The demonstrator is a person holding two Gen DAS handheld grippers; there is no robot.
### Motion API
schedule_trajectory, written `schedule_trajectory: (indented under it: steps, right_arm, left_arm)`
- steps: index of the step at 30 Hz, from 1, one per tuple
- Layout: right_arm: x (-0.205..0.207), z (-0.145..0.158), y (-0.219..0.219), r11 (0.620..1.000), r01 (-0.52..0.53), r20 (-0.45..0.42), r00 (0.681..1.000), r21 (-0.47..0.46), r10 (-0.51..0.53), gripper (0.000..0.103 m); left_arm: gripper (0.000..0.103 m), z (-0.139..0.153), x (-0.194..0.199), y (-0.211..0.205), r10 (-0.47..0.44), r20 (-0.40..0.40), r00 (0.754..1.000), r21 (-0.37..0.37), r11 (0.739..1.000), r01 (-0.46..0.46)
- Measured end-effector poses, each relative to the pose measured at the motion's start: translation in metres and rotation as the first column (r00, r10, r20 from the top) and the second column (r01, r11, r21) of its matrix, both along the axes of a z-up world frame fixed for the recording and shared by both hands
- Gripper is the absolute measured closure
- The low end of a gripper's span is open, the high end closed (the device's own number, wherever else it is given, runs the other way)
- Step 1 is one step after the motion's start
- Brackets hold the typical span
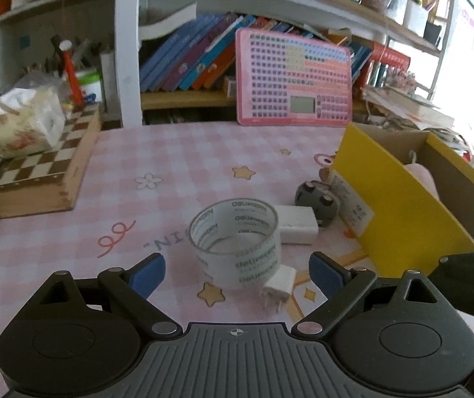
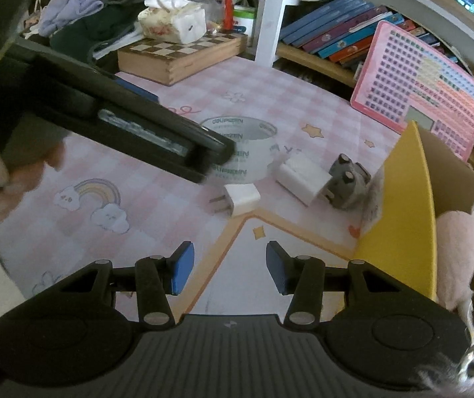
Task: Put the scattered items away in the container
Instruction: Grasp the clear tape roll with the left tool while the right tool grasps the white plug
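A clear tape roll (image 1: 235, 243) stands on the pink table just ahead of my open left gripper (image 1: 237, 273), between its blue pads. A small white plug (image 1: 280, 283) lies at the roll's near right. A bigger white charger (image 1: 298, 225) and a grey plush toy (image 1: 318, 204) lie behind it, beside the yellow cardboard box (image 1: 402, 205). In the right wrist view my right gripper (image 2: 225, 268) is open and empty, short of the small plug (image 2: 242, 199), the charger (image 2: 303, 175), the grey toy (image 2: 349, 179) and the tape roll (image 2: 250, 146). The box (image 2: 399, 205) holds a pink plush (image 2: 457, 248).
A wooden chessboard box (image 1: 43, 169) with a tissue pack (image 1: 21, 122) sits at the table's left. A pink keyboard toy (image 1: 293, 79) leans on the bookshelf behind. The left gripper's body (image 2: 104, 112) and the hand holding it cross the right wrist view's left side.
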State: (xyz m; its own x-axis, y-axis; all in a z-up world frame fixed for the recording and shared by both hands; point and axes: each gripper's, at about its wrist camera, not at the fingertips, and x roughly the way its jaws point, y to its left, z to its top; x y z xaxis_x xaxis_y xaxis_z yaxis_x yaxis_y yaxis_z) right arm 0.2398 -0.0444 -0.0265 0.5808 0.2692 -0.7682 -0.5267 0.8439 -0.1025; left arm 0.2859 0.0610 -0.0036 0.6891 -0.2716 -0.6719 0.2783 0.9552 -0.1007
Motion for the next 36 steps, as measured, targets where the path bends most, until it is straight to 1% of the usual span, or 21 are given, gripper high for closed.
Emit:
schedule_trajectory:
  steps: [3, 7, 11, 13, 17, 21, 22, 23, 27, 30, 36]
  right_arm:
    - [0.014, -0.003, 0.002, 1.0, 0.006, -0.016, 1.0, 0.025, -0.006, 0.056]
    - [0.033, -0.009, 0.008, 0.999, 0.017, -0.039, 0.999, 0.046, -0.015, 0.055]
    - [0.048, -0.015, 0.013, 0.999, 0.018, -0.042, 0.999, 0.037, -0.016, 0.054]
    - [0.054, -0.019, 0.013, 0.999, 0.025, -0.043, 0.999, 0.044, -0.023, 0.052]
    - [0.068, -0.026, 0.011, 0.998, 0.037, -0.06, 0.998, 0.052, -0.034, 0.052]
    - [0.076, -0.029, 0.011, 0.997, 0.03, -0.066, 0.998, 0.067, -0.025, 0.052]
    - [0.077, -0.03, 0.01, 0.997, 0.026, -0.067, 0.998, 0.072, -0.021, 0.052]
    - [0.078, -0.031, 0.01, 0.997, 0.021, -0.069, 0.998, 0.075, -0.016, 0.053]
    - [0.08, -0.034, 0.012, 0.997, 0.009, -0.089, 0.996, 0.074, -0.003, 0.054]
    - [0.082, -0.037, 0.014, 0.997, -0.002, -0.102, 0.995, 0.076, 0.01, 0.061]
    - [0.081, -0.038, 0.018, 0.997, -0.012, -0.097, 0.995, 0.072, 0.019, 0.062]
  left_arm:
    - [0.008, -0.009, 0.016, -0.006, -0.004, -0.018, 1.0, 0.001, 1.0, 0.004]
    - [0.008, -0.02, 0.034, -0.011, 0.014, -0.049, 0.999, -0.028, 1.0, -0.015]
    - [0.008, -0.026, 0.049, -0.015, 0.036, -0.058, 0.998, -0.004, 0.999, -0.037]
    - [0.008, -0.03, 0.055, -0.017, 0.04, -0.073, 0.997, 0.003, 0.999, -0.039]
    - [0.008, -0.038, 0.067, -0.019, 0.035, -0.114, 0.993, 0.0, 0.999, -0.035]
    - [0.01, -0.042, 0.072, -0.018, 0.025, -0.141, 0.99, -0.029, 0.999, -0.03]
    - [0.012, -0.043, 0.073, -0.019, 0.029, -0.145, 0.989, -0.024, 0.999, -0.033]
    - [0.017, -0.044, 0.074, -0.019, 0.032, -0.146, 0.989, -0.02, 0.999, -0.036]
    - [0.018, -0.044, 0.075, -0.015, 0.039, -0.155, 0.987, -0.033, 0.998, -0.045]
    - [0.018, -0.043, 0.074, -0.011, 0.061, -0.158, 0.986, -0.039, 0.997, -0.068]
    - [0.018, -0.034, 0.066, 0.002, 0.097, -0.141, 0.985, -0.059, 0.993, -0.106]
